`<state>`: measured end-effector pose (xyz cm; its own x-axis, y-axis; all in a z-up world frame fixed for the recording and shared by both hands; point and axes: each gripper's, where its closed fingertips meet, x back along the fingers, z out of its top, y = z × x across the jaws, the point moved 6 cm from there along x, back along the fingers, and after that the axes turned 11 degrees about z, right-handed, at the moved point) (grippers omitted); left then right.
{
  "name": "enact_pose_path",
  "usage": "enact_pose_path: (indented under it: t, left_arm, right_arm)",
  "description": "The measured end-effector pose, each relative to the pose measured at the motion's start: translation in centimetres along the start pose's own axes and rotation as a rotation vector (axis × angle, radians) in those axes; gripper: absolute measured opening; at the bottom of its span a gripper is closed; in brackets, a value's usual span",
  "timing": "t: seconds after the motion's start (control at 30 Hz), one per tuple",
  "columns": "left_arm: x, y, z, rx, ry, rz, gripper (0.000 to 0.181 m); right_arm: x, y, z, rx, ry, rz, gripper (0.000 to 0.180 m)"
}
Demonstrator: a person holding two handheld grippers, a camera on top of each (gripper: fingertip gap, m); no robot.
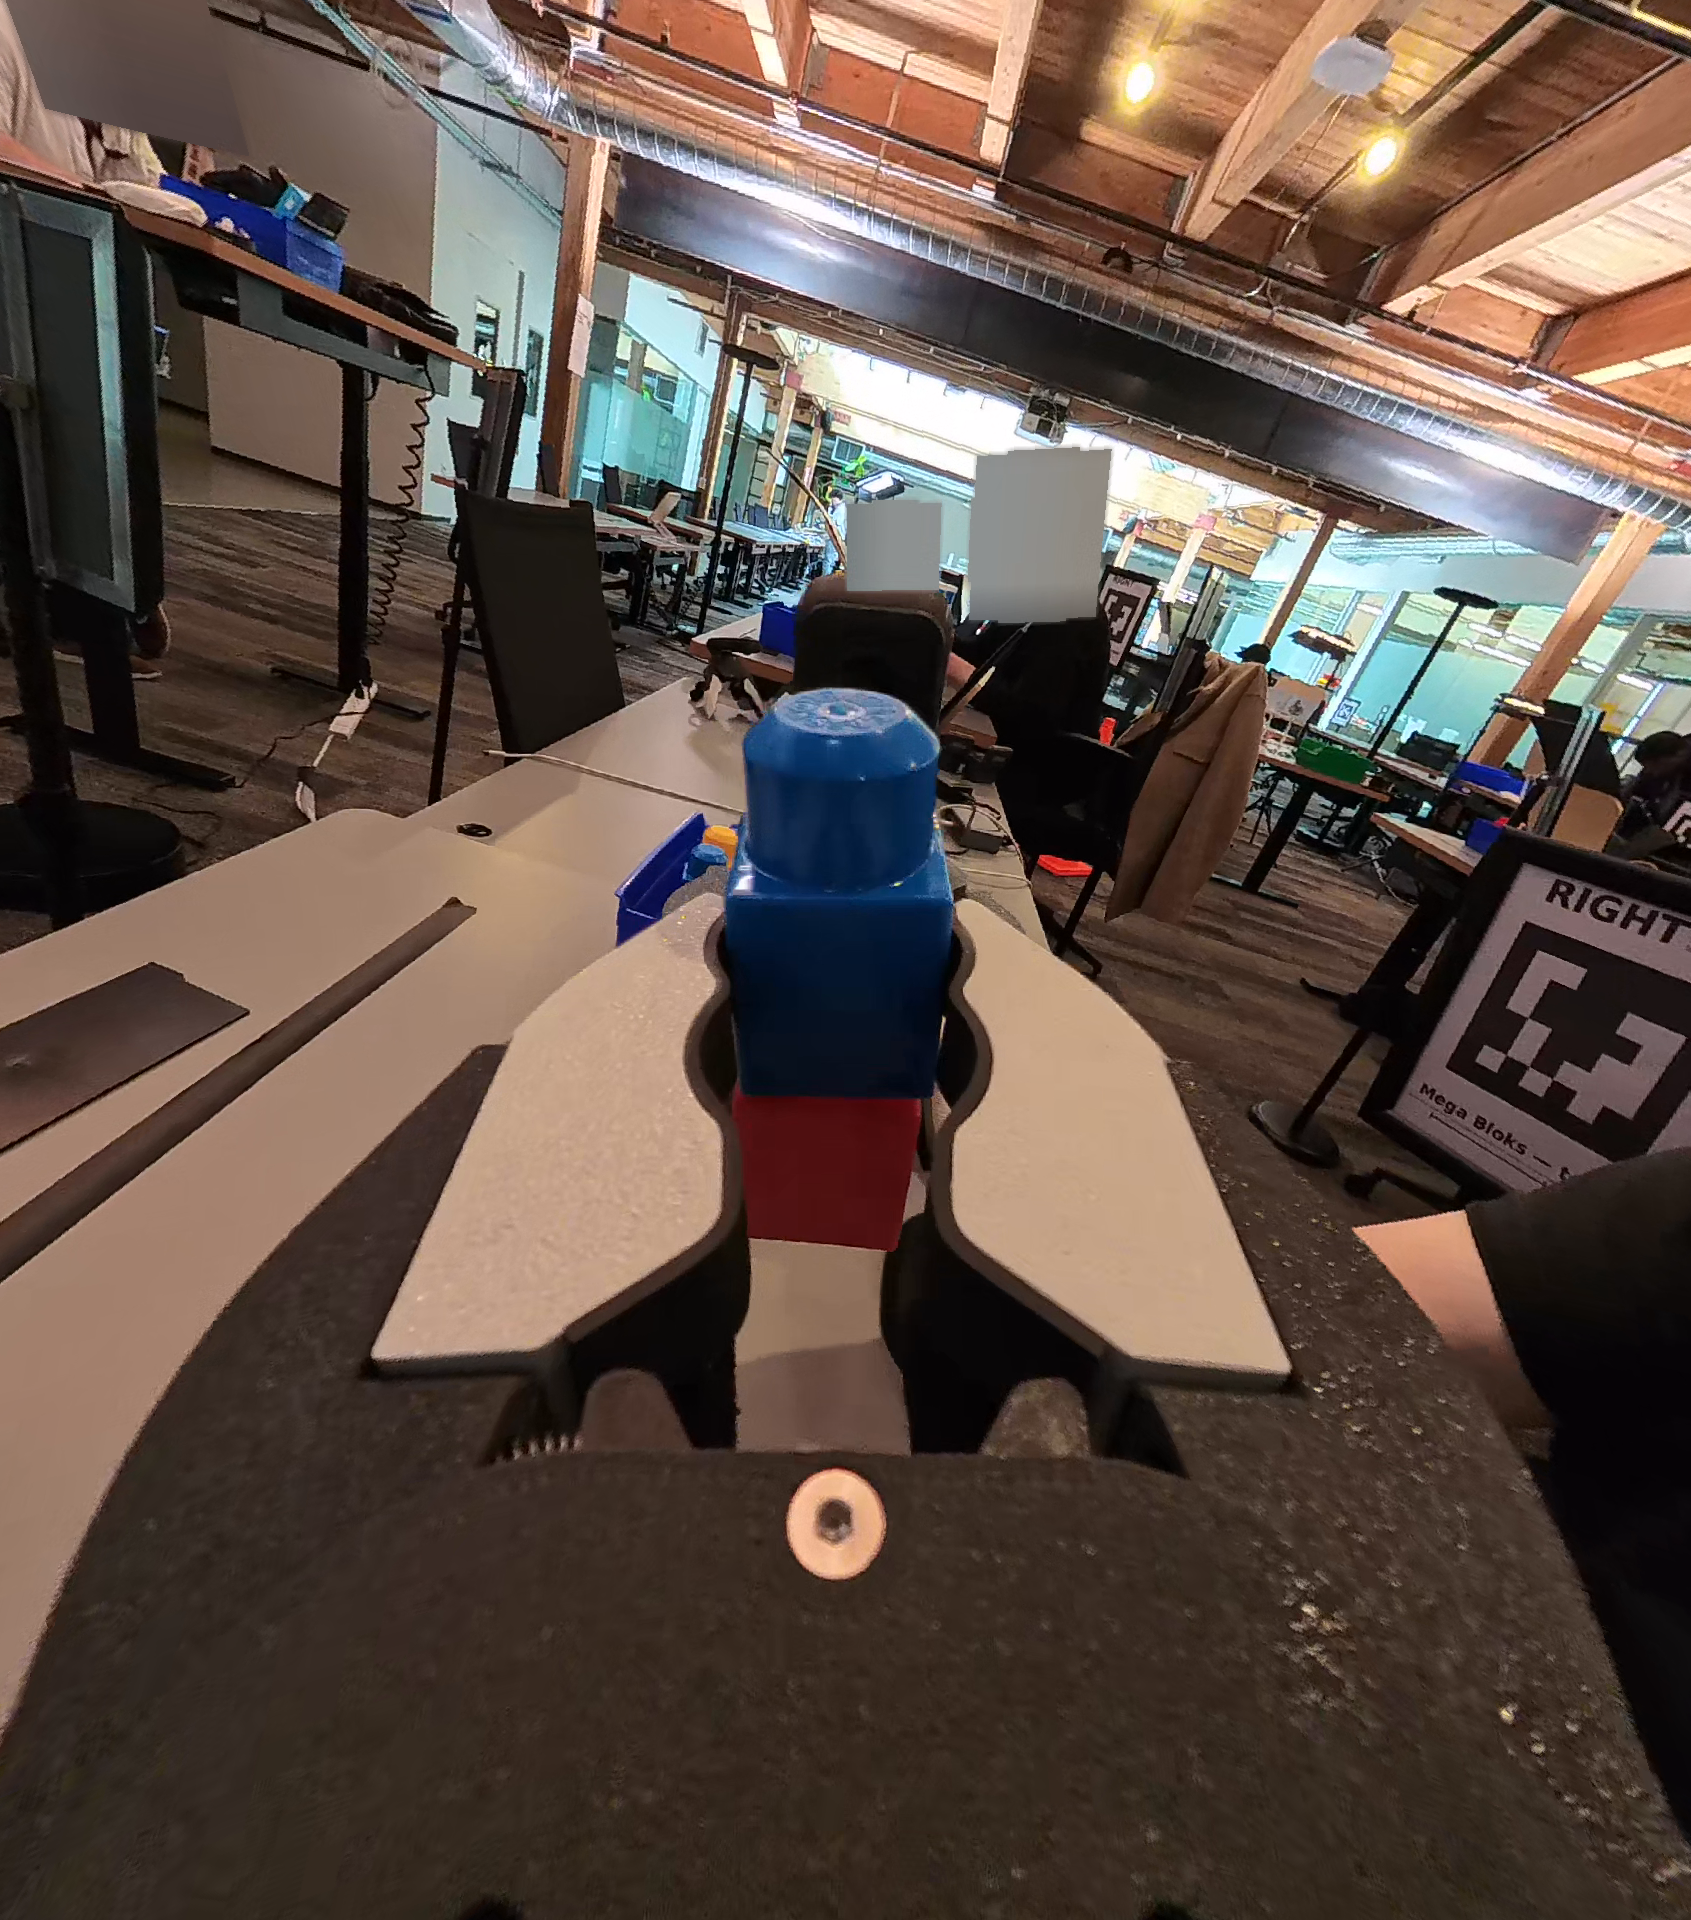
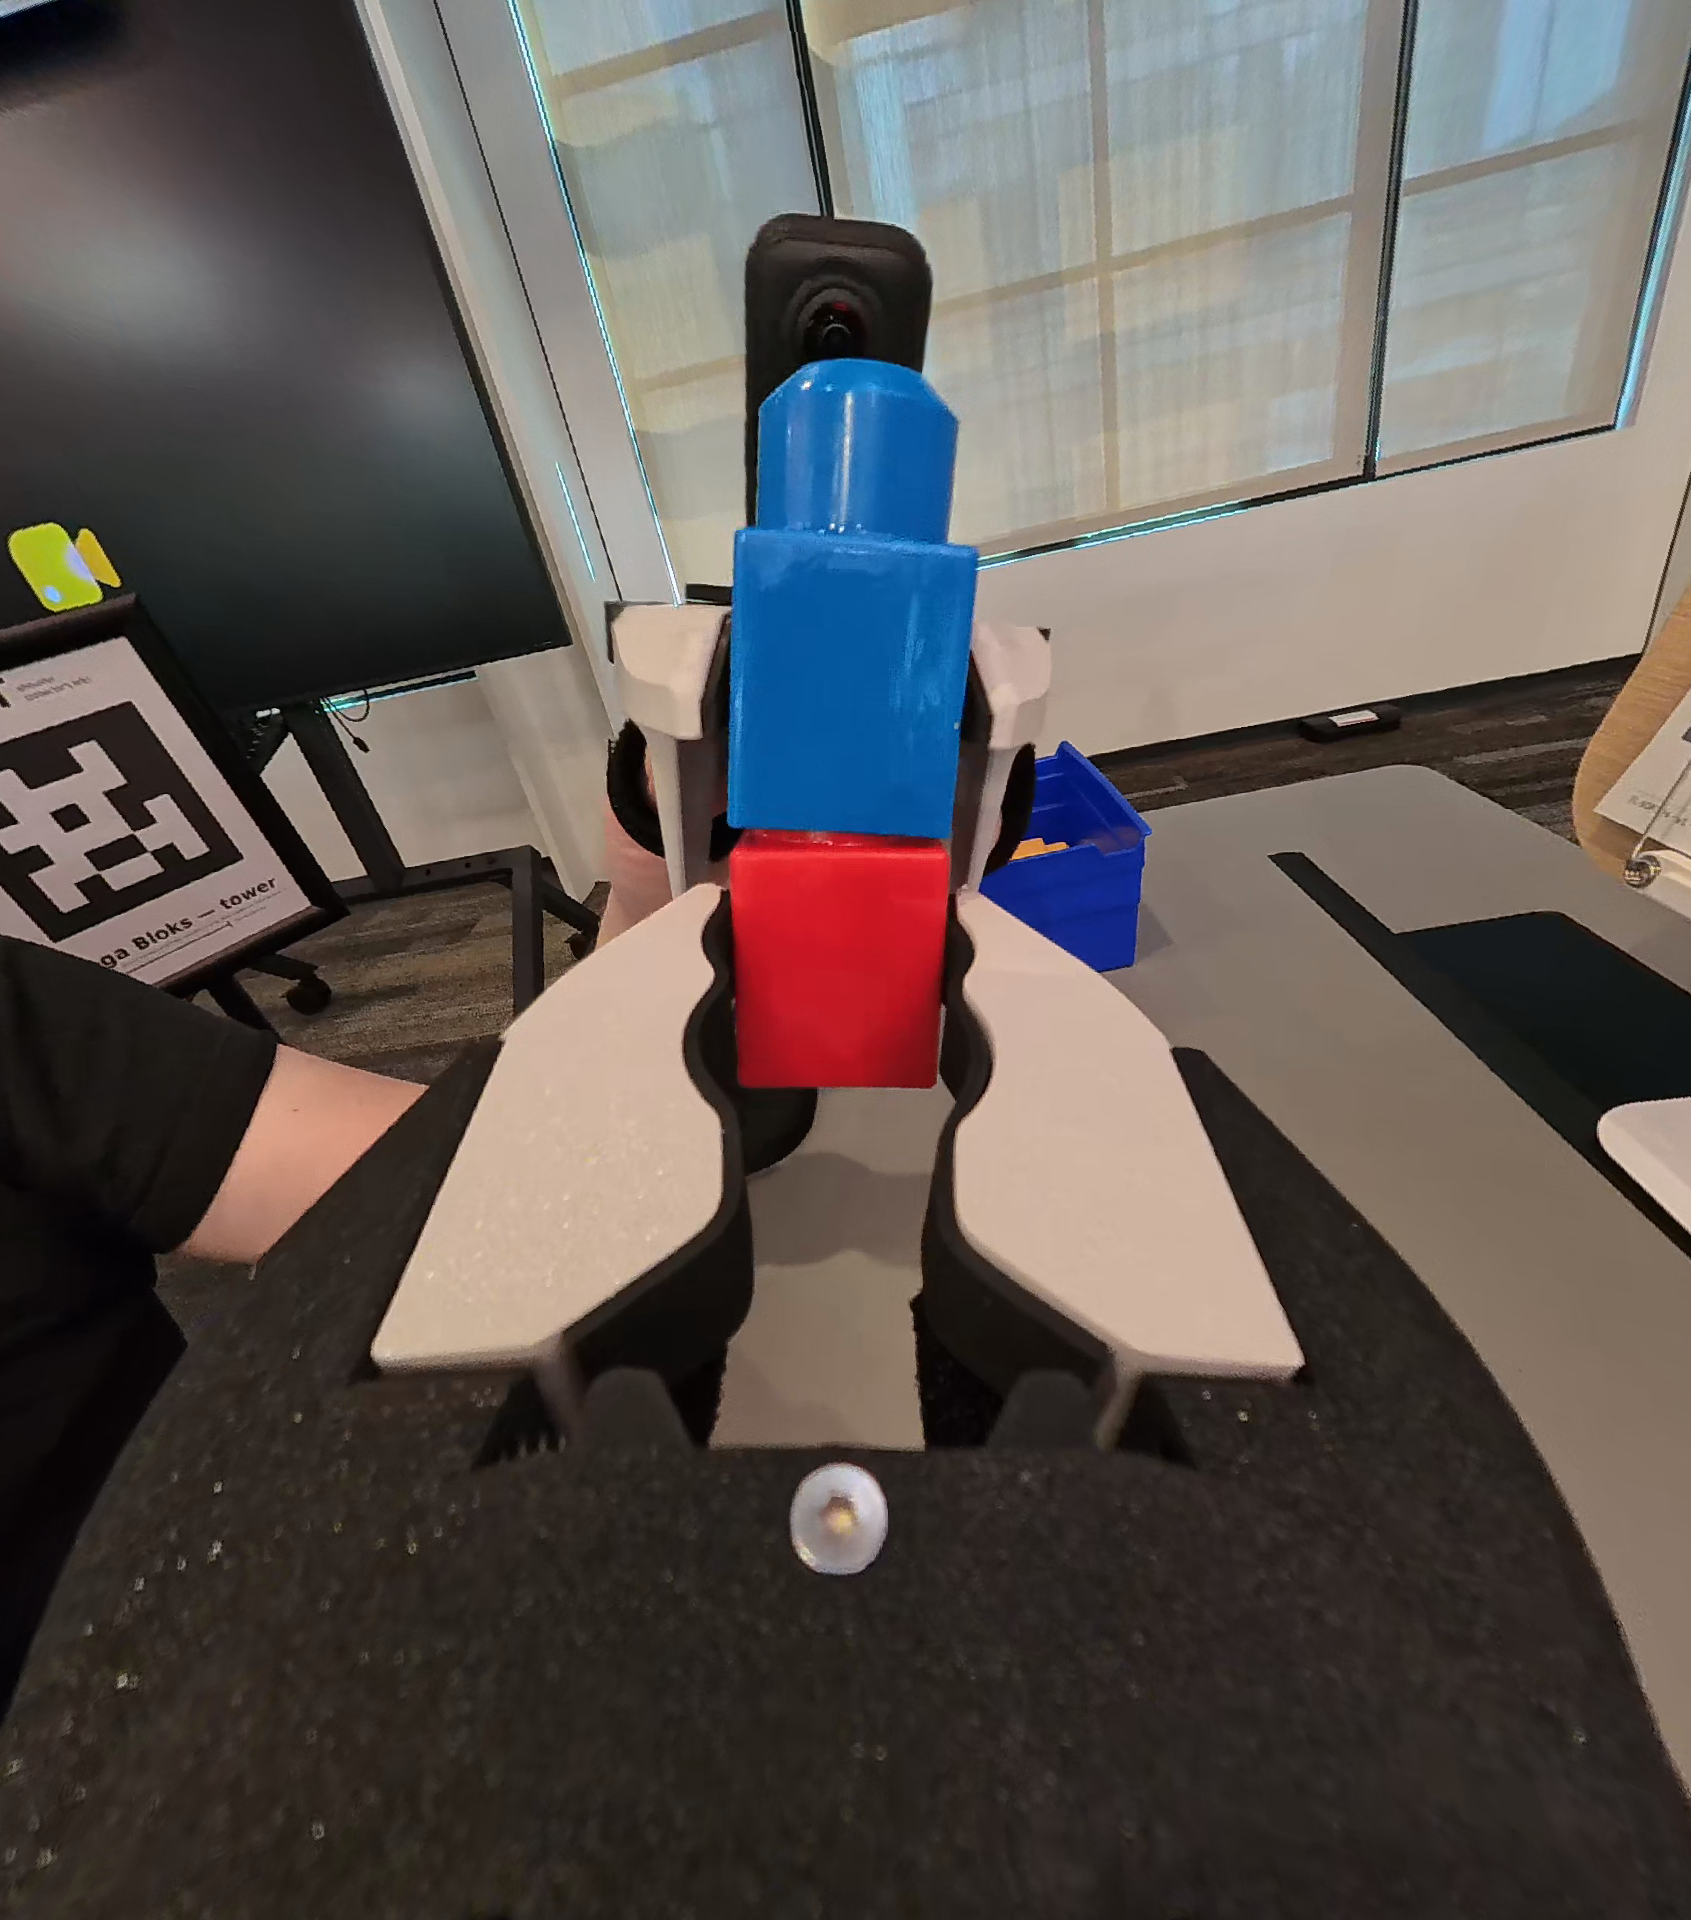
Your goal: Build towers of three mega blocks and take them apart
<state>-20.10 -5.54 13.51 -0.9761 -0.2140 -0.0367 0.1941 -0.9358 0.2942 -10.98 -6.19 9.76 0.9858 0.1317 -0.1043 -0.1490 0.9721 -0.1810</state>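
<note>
Glossy plastic blue block, glossy red block, matt grey table

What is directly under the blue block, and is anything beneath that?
A red block sits directly under the blue block, joined to it. Below the red block only grey table shows; the stack seems held above it. The blocks' undersides are hidden.

Between my jaws stands a two-block stack, upright and held above the grey table. The blue block sits on top, its single round stud pointing up, smooth and glossy. My left gripper clamps it by both side faces. Beneath, pressed flush against its underside, is the red block, square-sided and the same width. My right gripper pinches that one by its sides. The two blocks are joined.
</note>
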Motion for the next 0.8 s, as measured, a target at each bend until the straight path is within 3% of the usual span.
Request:
enact_pose_path:
  t: [0.8]
  left_arm:
    - [0.05, 0.06, -0.14, -0.021, -0.027, 0.007, 0.036]
  right_arm:
    - [-0.15, -0.03, -0.09, -0.042, 0.028, 0.043, 0.035]
